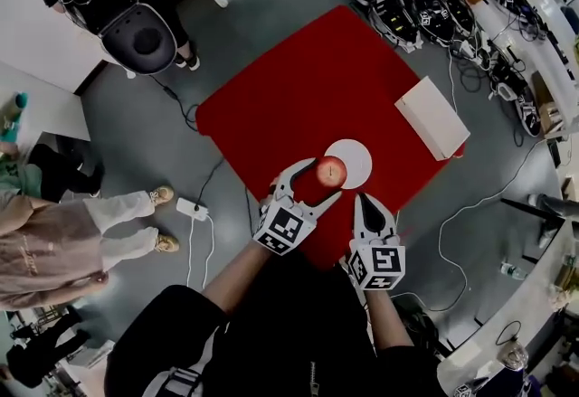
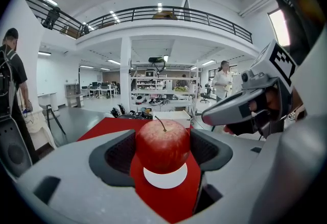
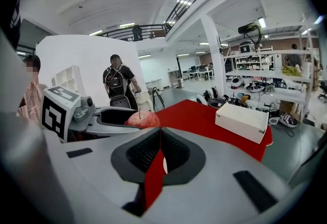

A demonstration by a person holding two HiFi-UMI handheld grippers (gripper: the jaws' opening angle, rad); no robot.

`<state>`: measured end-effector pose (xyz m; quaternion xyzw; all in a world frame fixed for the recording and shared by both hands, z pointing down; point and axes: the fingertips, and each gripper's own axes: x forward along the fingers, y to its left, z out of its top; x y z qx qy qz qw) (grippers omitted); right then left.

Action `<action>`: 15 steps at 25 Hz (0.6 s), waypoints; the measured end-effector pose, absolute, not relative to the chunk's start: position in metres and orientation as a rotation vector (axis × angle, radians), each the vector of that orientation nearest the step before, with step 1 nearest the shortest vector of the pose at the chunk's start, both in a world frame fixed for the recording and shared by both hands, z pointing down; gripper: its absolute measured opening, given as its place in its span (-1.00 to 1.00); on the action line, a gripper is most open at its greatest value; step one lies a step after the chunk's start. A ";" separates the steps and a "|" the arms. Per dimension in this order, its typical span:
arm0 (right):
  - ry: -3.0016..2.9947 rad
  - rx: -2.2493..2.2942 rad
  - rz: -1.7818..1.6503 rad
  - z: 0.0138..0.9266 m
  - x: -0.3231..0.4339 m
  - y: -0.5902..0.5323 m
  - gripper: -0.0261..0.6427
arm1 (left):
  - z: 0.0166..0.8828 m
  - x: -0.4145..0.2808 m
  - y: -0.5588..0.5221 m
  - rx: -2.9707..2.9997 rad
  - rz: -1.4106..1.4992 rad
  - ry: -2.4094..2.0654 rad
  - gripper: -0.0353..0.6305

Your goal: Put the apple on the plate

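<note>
Item one, left of scene: the person's left gripper (image 1: 326, 180) reaches forward over the red cloth-covered table (image 1: 308, 88). Its jaws are clamped on the round red apple with a thin stem (image 1: 331, 171); the left gripper view shows a dark ribbed pad pressed against each flank of the fruit, stem upright. The apple sits deep between the pads, probably so that it stays steady while carried.

Item two: the flat white round plate (image 1: 359, 160) lies just beyond the apple. From the head view, the apple overlaps the plate's near-left edge. In the left gripper view, the plate shows below and past the fruit. Whether the apple touches the plate cannot be told, and it appears to be held above it. Judgement: the carry is nearly done, with lowering and release outstanding.

Item three: the right gripper (image 1: 366, 201) hangs just beside the plate, jaws together on nothing, only a sliver of red cloth showing between them. It appears to be parked clear of the approach.

Item four, right: a white rectangular box (image 1: 432, 117) rests at the table's far corner, well apart from the plate.

Markings: black-and-white square markers on both gripper cubes. No brand or legible writing found.
</note>
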<state>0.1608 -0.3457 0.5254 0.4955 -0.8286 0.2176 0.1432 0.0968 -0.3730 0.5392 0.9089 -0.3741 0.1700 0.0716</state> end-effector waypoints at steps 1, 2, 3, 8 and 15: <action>-2.380 1.431 0.630 0.528 0.161 -0.347 -0.89 | 0.544 0.097 -0.376 2.731 0.509 -1.121 0.09; -2.369 1.435 0.632 0.530 0.163 -0.348 -0.89 | 0.550 0.099 -0.378 2.727 0.504 -1.119 0.09; -2.358 1.441 0.633 0.533 0.165 -0.350 -0.89 | 0.558 0.100 -0.381 2.721 0.499 -1.115 0.09; -2.311 1.478 0.653 0.542 0.174 -0.350 -0.89 | 0.582 0.110 -0.400 2.735 0.490 -1.070 0.09; -2.240 1.515 0.701 0.556 0.186 -0.338 -0.89 | 0.627 0.129 -0.418 2.748 0.537 -1.020 0.09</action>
